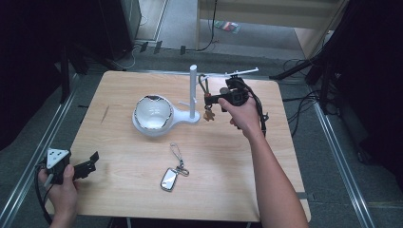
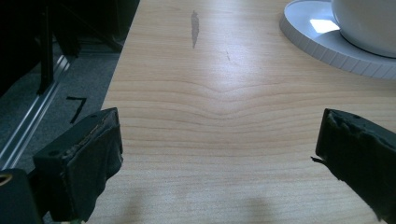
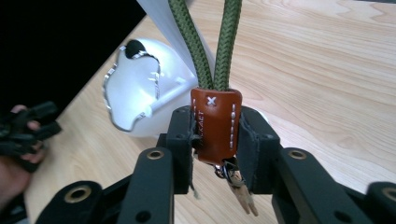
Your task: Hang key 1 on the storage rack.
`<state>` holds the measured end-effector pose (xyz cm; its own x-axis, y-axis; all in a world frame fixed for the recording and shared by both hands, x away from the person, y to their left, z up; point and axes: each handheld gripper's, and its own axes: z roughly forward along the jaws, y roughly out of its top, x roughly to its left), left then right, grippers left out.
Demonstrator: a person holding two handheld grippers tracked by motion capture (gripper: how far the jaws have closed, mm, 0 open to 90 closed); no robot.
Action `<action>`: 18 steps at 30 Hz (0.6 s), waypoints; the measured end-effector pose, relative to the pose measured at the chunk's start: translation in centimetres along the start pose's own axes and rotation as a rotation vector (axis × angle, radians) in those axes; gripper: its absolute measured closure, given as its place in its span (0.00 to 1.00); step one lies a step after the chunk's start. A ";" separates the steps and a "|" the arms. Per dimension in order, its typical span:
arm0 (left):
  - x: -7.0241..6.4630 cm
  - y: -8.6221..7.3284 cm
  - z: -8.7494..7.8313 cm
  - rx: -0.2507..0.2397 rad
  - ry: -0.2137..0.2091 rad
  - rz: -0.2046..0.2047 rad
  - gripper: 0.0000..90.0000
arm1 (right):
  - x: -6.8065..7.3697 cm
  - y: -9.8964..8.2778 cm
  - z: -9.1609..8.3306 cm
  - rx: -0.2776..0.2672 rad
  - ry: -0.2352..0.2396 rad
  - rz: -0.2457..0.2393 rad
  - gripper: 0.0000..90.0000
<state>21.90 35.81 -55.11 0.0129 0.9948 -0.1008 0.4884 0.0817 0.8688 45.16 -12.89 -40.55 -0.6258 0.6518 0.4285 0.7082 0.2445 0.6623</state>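
Gripping the brown leather tab (image 3: 215, 125) of a key strap between the two pads of the right tool (image 3: 216, 140), narrowly parted around it. Hanging the strap's green cord loop (image 3: 208, 44) straight up toward twelve o'clock from the tab. Dangling a small wooden charm (image 3: 243, 197) just under the tab at six o'clock. Holding the strap (image 1: 207, 97) just beside the white stand (image 1: 193, 92), at its three o'clock, near the far side of the desk (image 1: 228, 190). Resting the left tool (image 1: 90, 164) wide open with nothing between its pads, near the desk's eight o'clock corner. Seeing the car key fob (image 1: 169, 178) lying on the desk at six o'clock from the white bowl (image 1: 153, 113) in the high view. Seeing the stitching on the tab in the right gripper view.
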 end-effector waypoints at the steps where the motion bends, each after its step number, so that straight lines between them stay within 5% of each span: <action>1: 0.0 0.0 0.0 0.000 0.000 -0.001 0.01 | 0.1 -0.1 0.0 -0.002 -0.010 -0.006 0.71; 9: 0.0 0.0 0.0 0.006 -0.001 0.001 0.01 | 1.3 -1.0 -0.2 -0.008 -0.083 -0.067 0.67; 18: 0.0 0.0 0.0 0.006 0.000 0.001 0.01 | 4.4 -2.1 -0.7 -0.013 -0.207 -0.155 0.65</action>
<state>21.93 35.80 -55.09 0.0138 0.9949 -0.0998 0.4932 0.0800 0.8662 40.74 -11.01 -39.64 -0.6451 0.7408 0.1873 0.6040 0.3443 0.7188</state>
